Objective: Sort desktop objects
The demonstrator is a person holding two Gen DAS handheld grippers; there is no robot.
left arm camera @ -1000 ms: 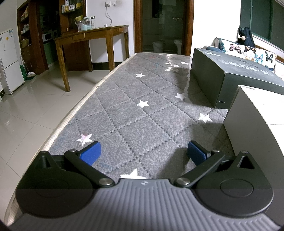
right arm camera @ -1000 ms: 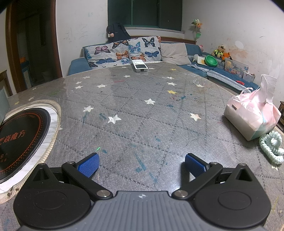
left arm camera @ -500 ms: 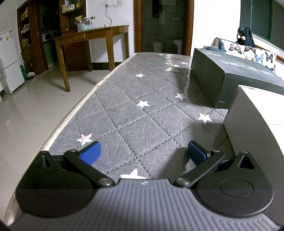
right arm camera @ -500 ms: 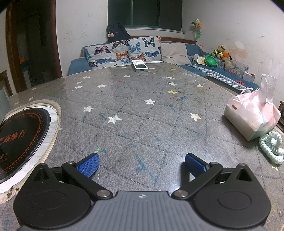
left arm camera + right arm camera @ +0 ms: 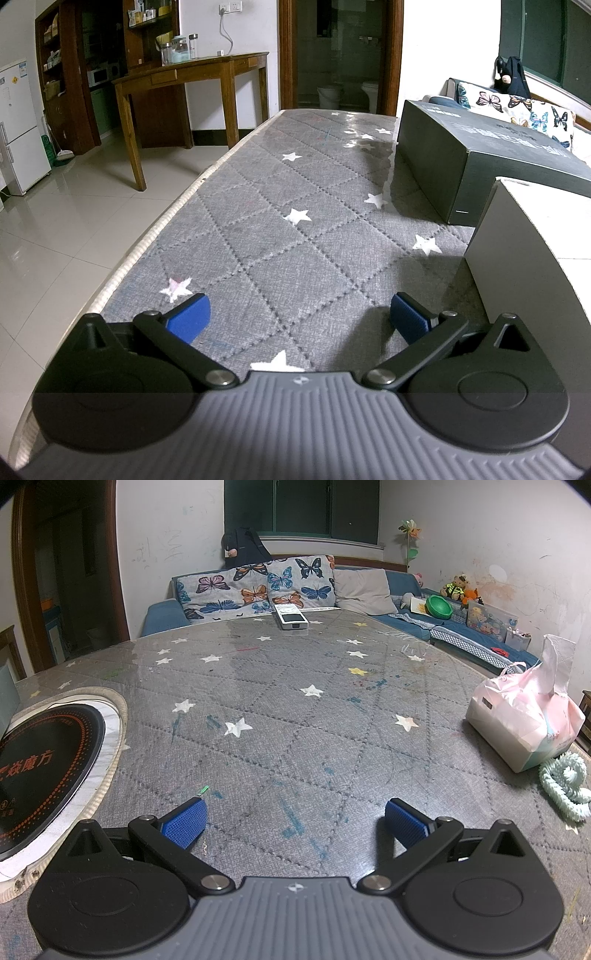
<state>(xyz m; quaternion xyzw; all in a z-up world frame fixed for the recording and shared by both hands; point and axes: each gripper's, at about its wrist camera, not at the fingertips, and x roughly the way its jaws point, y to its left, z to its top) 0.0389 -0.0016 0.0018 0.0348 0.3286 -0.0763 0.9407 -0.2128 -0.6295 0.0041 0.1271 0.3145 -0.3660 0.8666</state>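
Both grippers, left (image 5: 298, 319) and right (image 5: 295, 821), spread wide, empty. Tissue pack (image 5: 524, 723) at table's (image 5: 295, 709) right edge; coil (image 5: 563, 784) touching it. Pack likely light, soft: pinch across its body. Remote (image 5: 291, 617) at far edge.

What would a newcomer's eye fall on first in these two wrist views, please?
Probably the pink tissue pack at the table's right edge, with a mint coiled cord beside it. Next, the dark box beside the white box in the left view. Both grippers are open and empty.
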